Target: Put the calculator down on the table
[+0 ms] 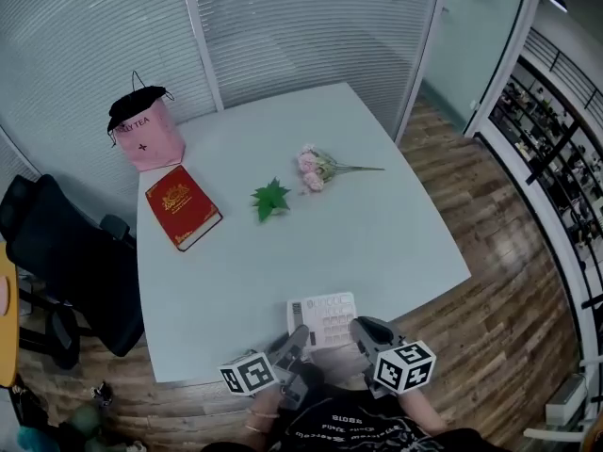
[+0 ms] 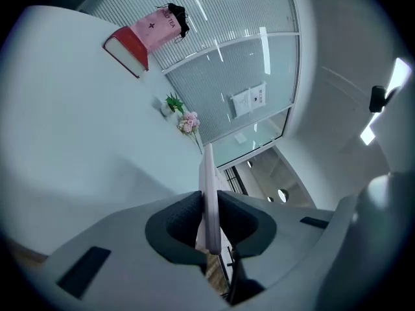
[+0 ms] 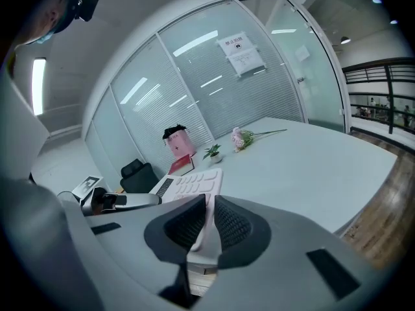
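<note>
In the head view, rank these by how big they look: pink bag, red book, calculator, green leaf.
1. pink bag and red book: about alike, so not ranked against each other.
2. calculator: looks slightly smaller, but its near edge is covered and it is nearest the camera, so this is unsure.
3. green leaf: clearly smallest.

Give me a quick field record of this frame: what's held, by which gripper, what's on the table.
held item: calculator, keys up
left hand-held gripper: shut on calculator's left side
right hand-held gripper: shut on calculator's right side
calculator position: at the near edge of the table; contact with it unclear
also on table: red book, pink bag, green leaf sprig, pink flowers
beside table: black chair
</note>
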Demonstrator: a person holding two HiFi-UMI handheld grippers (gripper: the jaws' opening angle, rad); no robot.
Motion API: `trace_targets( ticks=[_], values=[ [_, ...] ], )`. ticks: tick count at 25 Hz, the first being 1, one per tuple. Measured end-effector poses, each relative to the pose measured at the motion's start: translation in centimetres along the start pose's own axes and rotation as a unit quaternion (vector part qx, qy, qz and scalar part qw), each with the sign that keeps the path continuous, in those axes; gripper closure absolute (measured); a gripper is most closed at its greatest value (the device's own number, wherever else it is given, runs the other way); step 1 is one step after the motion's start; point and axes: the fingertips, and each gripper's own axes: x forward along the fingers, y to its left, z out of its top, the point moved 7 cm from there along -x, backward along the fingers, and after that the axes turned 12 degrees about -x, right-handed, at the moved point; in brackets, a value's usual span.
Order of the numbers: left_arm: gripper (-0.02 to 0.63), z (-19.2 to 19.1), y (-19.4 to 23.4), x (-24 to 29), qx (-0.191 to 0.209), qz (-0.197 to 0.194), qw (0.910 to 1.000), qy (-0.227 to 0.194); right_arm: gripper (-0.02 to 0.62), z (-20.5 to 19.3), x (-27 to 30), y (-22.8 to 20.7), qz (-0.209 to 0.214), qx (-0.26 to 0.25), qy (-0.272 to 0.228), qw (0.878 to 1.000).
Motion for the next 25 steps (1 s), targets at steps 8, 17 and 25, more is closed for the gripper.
trace_targets(
  ticks=[8,17,25],
  values=[
    [0.526,4.3,0.4,2.5,0.012,-0.005,0.9995,0.029,0.545,1.6,3.4,-0.9,-0.029,0.012,-0.005,1.0],
    [0.526,6.2,-0.9,5.1,0.02,-0.004,0.9994,0.029,0.546,4.0,4.5,-2.9,-0.039,0.016,-0.014,0.999],
    [0.526,7.7,-3.5,9.8,0.024,-0.021,0.9994,0.015,0.545,8.0,5.2,-7.4,-0.031,-0.002,-0.019,0.999]
  ],
)
